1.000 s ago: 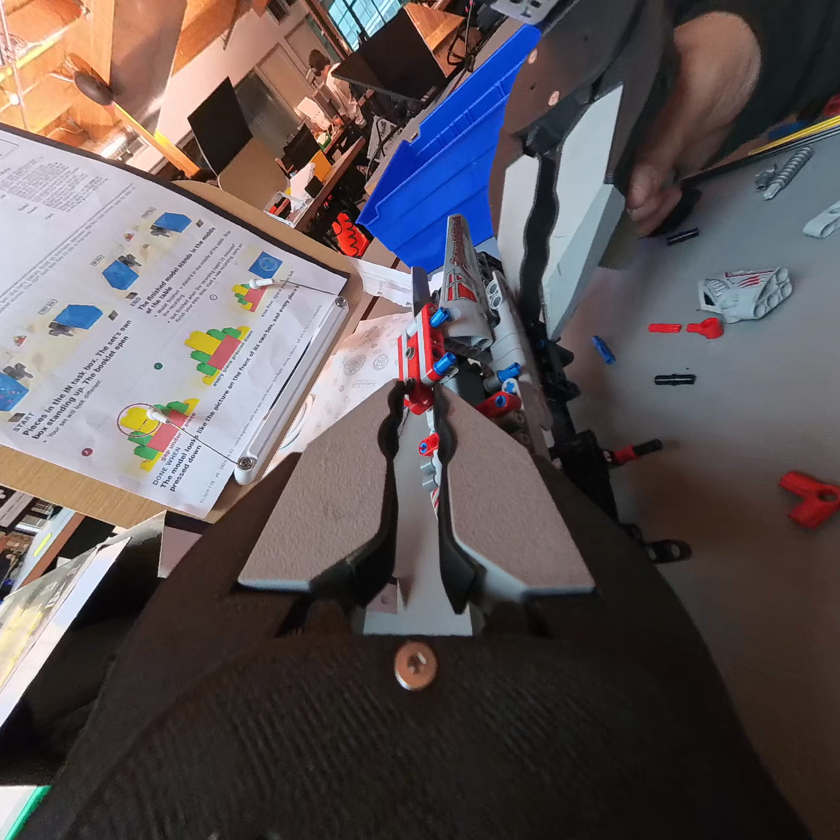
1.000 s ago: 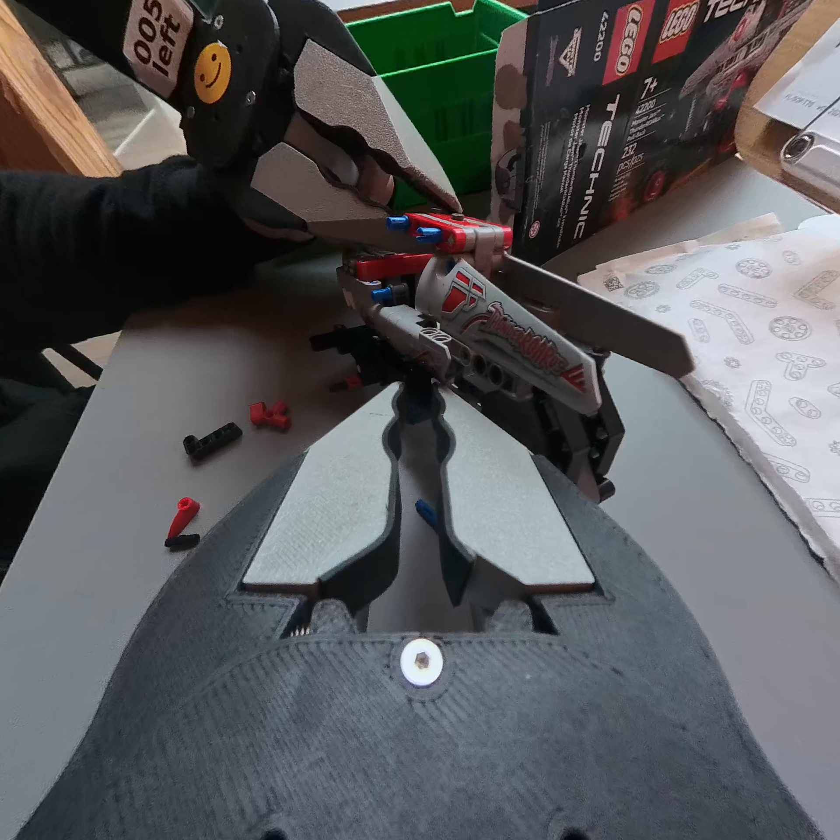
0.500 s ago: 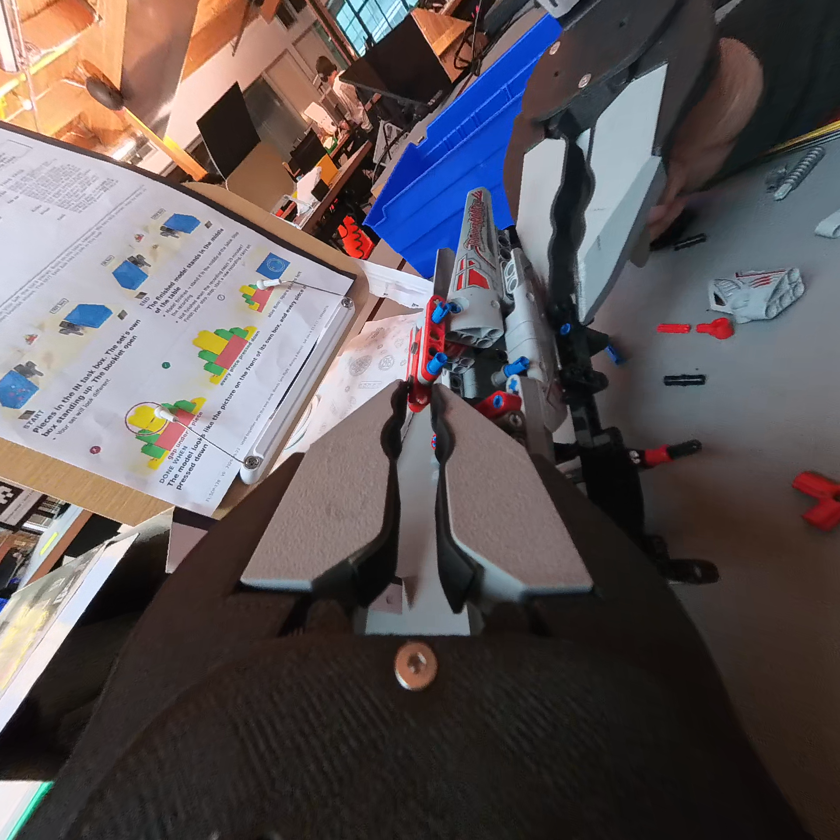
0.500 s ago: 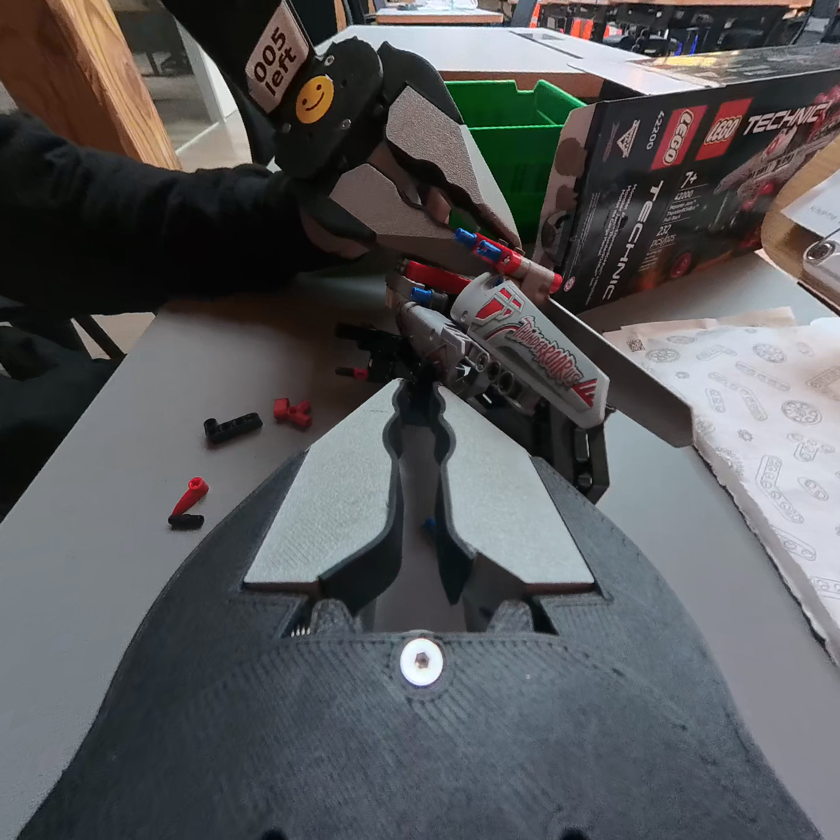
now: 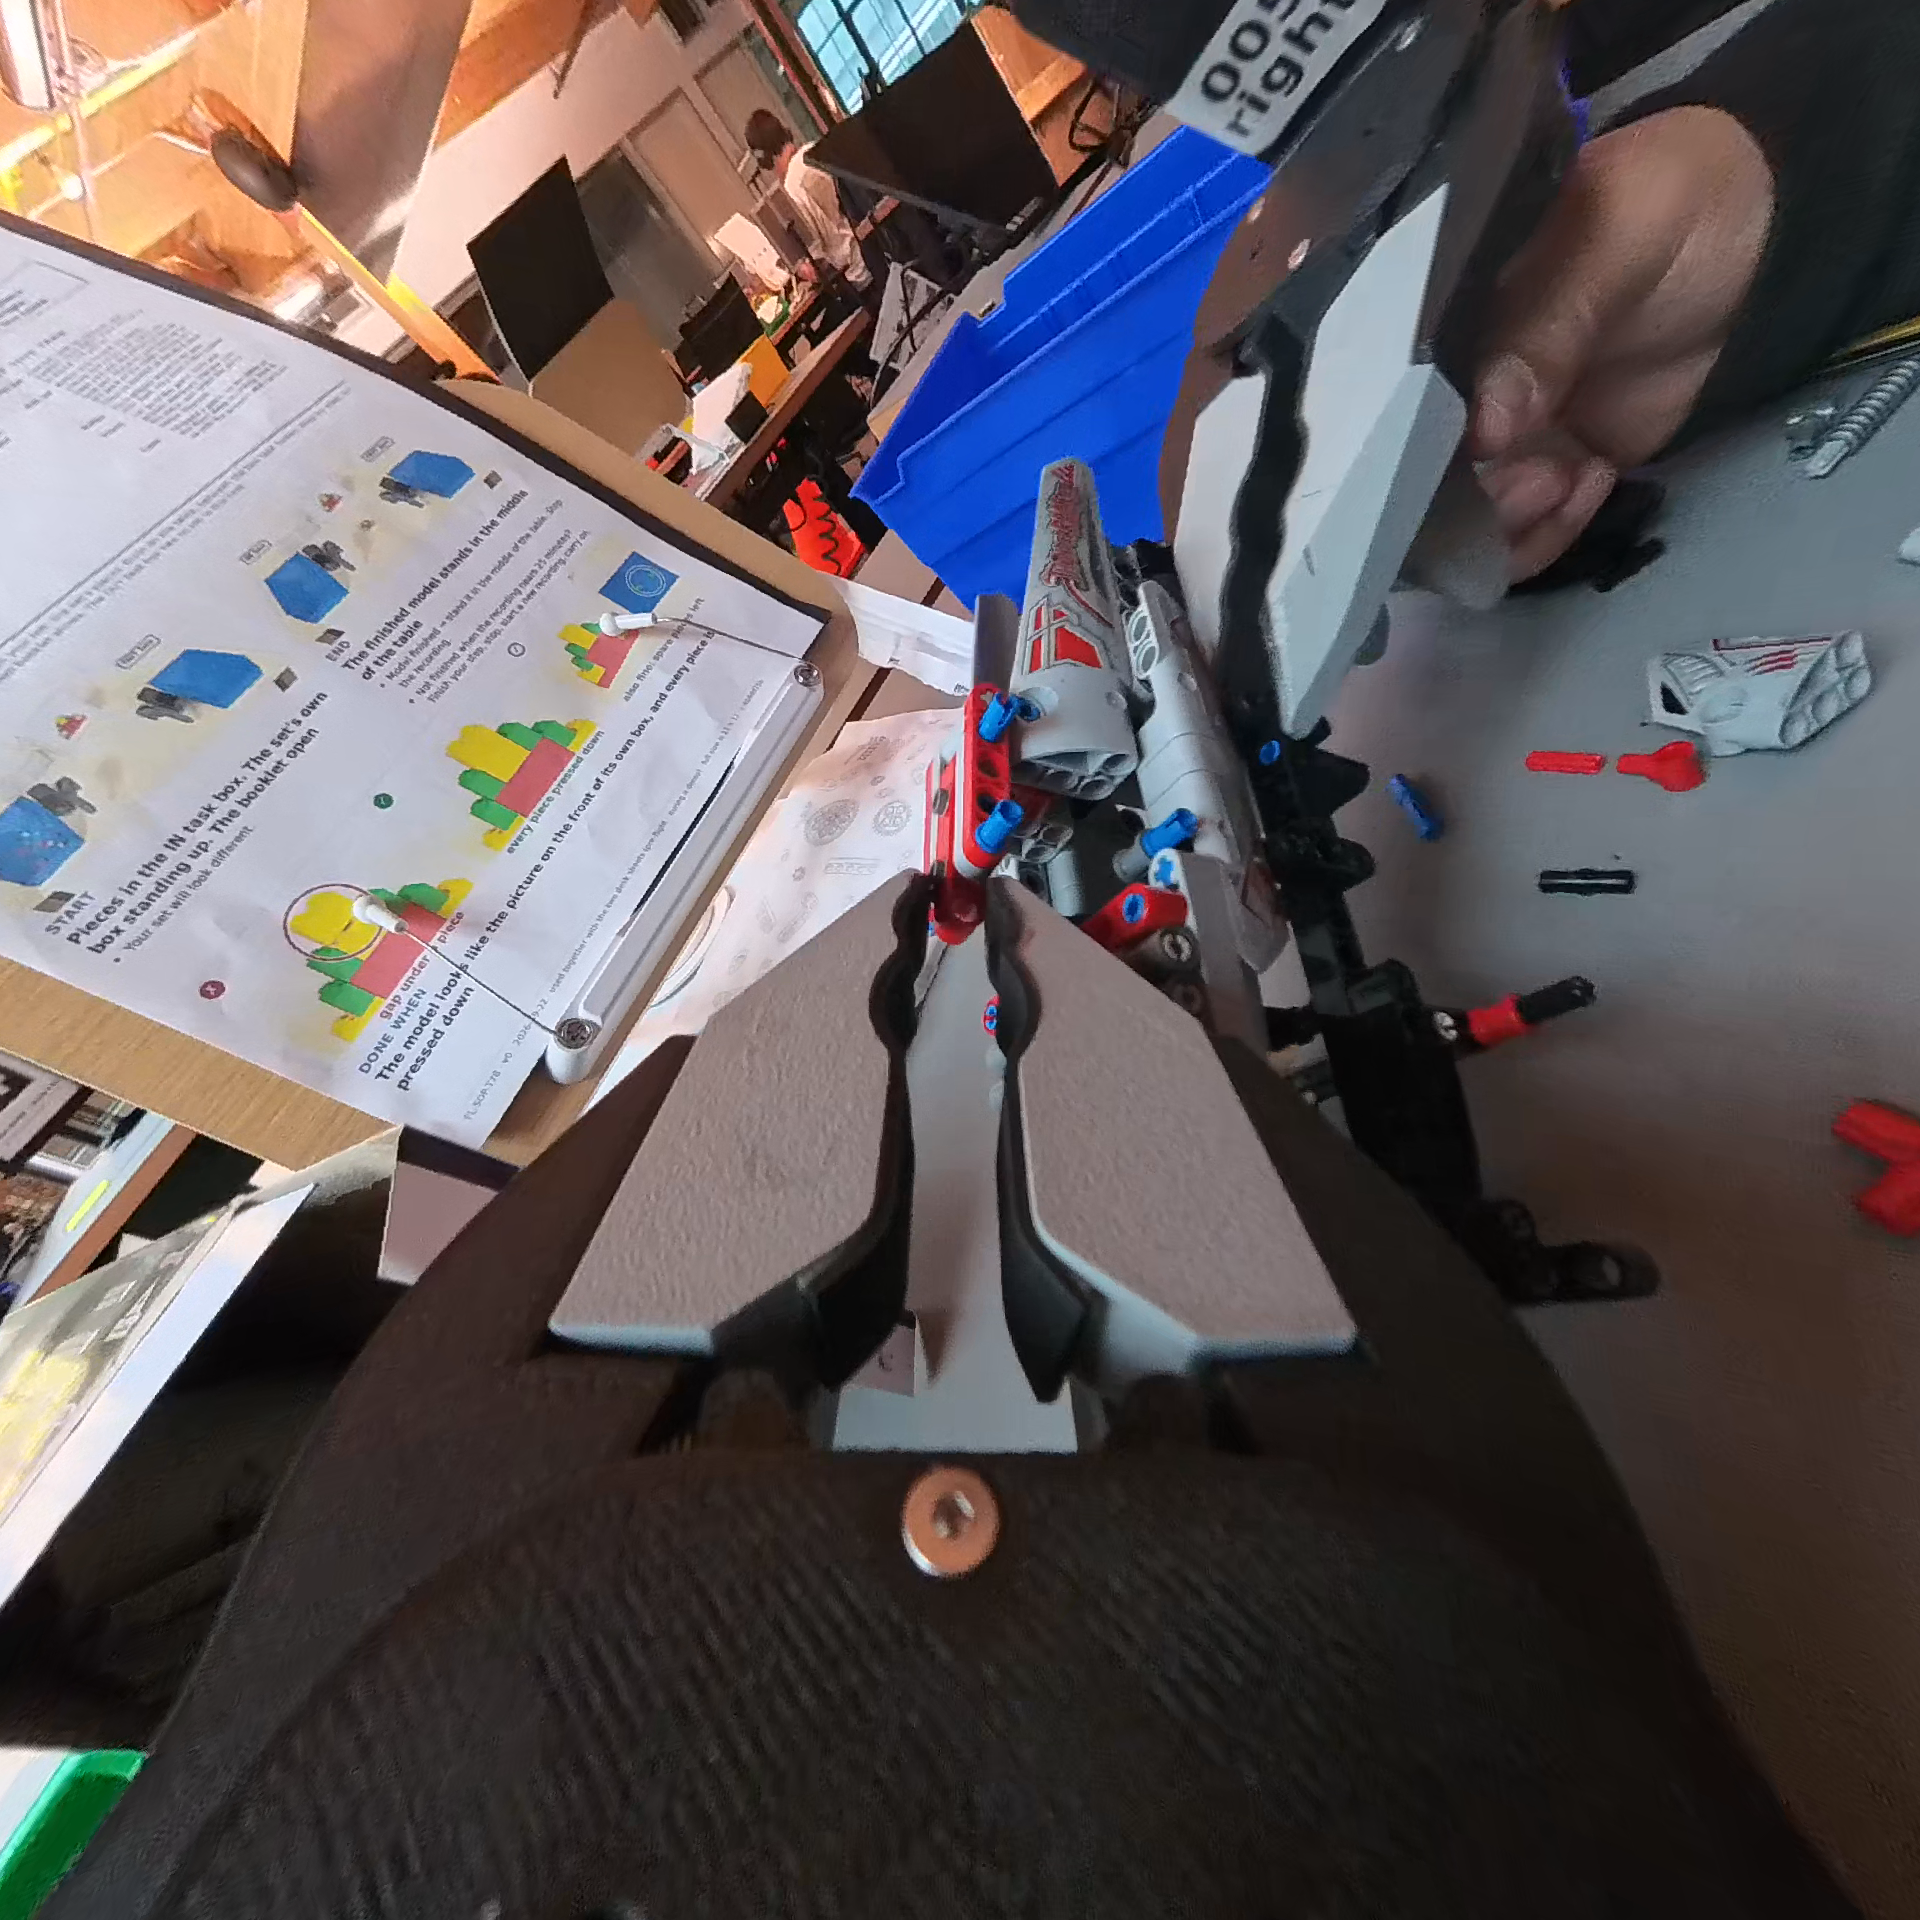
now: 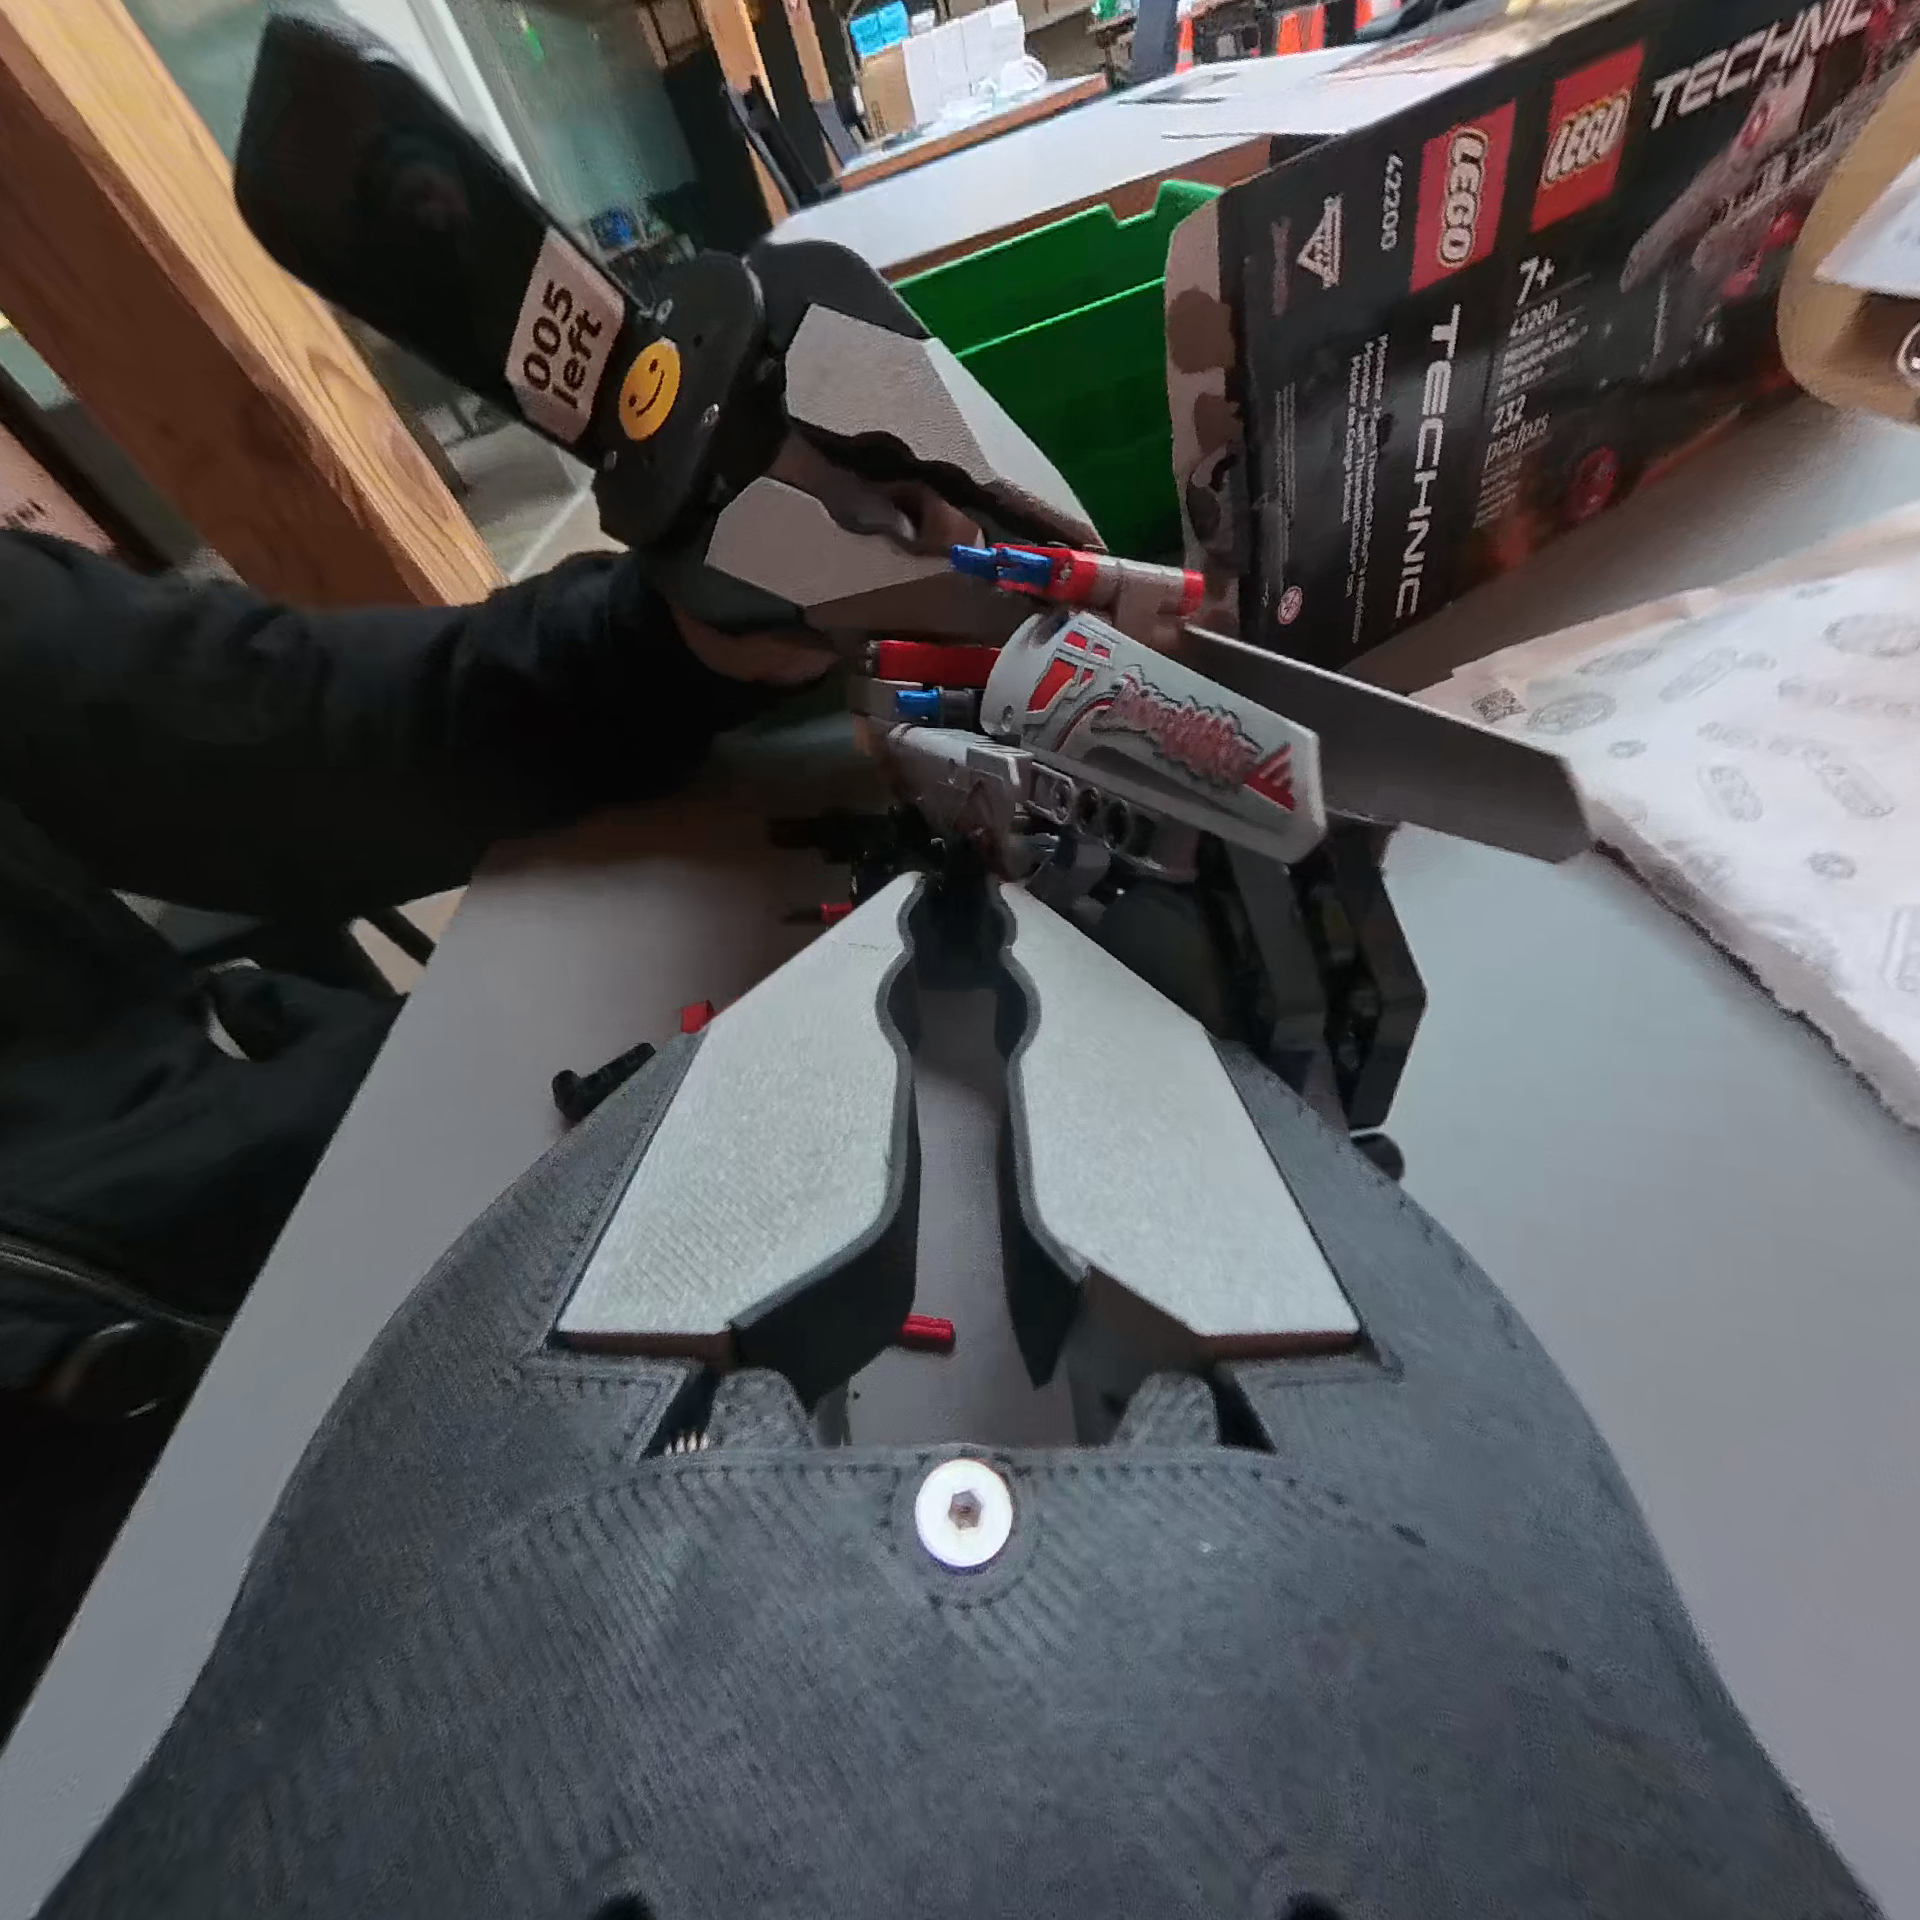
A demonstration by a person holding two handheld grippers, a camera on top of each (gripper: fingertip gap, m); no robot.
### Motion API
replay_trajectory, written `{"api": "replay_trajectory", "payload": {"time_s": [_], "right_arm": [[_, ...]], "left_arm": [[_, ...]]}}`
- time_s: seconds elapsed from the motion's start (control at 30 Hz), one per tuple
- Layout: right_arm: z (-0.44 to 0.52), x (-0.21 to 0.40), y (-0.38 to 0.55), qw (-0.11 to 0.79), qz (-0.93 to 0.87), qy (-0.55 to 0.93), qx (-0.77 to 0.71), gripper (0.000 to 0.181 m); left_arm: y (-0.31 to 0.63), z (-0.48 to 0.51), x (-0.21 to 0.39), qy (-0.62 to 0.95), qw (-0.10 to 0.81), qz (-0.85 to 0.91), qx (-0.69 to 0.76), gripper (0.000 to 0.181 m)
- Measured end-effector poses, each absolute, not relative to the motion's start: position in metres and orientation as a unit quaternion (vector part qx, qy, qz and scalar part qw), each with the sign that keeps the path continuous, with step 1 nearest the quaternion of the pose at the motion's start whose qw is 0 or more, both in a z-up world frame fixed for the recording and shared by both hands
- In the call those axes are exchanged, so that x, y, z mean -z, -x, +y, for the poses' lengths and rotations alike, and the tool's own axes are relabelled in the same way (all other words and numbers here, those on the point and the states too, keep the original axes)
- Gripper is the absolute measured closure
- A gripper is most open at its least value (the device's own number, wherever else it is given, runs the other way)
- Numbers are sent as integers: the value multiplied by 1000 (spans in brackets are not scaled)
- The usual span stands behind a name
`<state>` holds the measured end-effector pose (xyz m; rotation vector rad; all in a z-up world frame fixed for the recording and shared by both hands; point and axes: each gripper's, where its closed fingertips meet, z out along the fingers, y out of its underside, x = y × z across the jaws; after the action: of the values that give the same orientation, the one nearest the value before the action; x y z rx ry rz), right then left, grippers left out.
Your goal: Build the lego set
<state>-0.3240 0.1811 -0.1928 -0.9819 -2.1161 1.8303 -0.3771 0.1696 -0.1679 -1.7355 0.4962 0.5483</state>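
Gripping point: the left gripper (image 5: pixel 954 914) is clenched on one red beam (image 5: pixel 975 800) at the near edge of the model (image 5: pixel 1122 748); the beam carries two blue pins (image 5: pixel 1000 710).
Right gripper (image 6: pixel 958 904): its jaws are pinched on a black part of the model's underside; the contact itself is dark, so the exact piece cannot be told.
Model position: one partly built vehicle, held between the two grippers just above the grey table (image 6: pixel 1621 1195), tilted; one grey printed panel (image 6: pixel 1153 727) faces the right wrist view, with a long grey blade-shaped part (image 6: pixel 1434 758) behind it.
Loose parts, left wrist view: one white printed panel (image 5: pixel 1756 691), one thin red axle (image 5: pixel 1564 764) beside one red connector (image 5: pixel 1662 767), one blue pin (image 5: pixel 1415 805), one black pin (image 5: pixel 1584 881), one red angle piece (image 5: pixel 1886 1164), one grey spring (image 5: pixel 1860 416) near the far edge.
Loose parts, right wrist view: one black beam (image 6: pixel 603 1075) left of the right gripper, one small red piece (image 6: pixel 928 1332) seen between its fingers.
Surroundings: one set box (image 6: pixel 1538 312) standing at the back, one green bin (image 6: pixel 1049 343) beside it, one blue bin (image 5: pixel 1049 384), one white printed paper sheet (image 6: pixel 1714 748) under the model's far end, one instruction sheet on a board (image 5: pixel 343 707).
Person: one bare hand (image 5: pixel 1590 343) behind the right gripper, one black sleeve (image 6: pixel 312 707) behind the left.
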Motion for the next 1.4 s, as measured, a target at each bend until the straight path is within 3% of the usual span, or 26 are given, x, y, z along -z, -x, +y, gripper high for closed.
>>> {"api": "replay_trajectory", "payload": {"time_s": [0.47, 0.63, 0.8, 1.4], "right_arm": [[186, 184, 329, -15, -652, 395, -647, 176], [204, 145, 329, -122, -503, 394, -760, 181], [221, 142, 331, -84, -502, 404, -760, 181], [192, 158, 323, -78, -583, 380, -714, 178]], "left_arm": [[380, 168, 168, 761, 594, 177, -195, 172], [385, 168, 168, 763, 595, 162, -195, 171], [383, 168, 168, 759, 594, 172, -203, 171], [374, 171, 167, 745, 584, 214, -241, 172]]}}
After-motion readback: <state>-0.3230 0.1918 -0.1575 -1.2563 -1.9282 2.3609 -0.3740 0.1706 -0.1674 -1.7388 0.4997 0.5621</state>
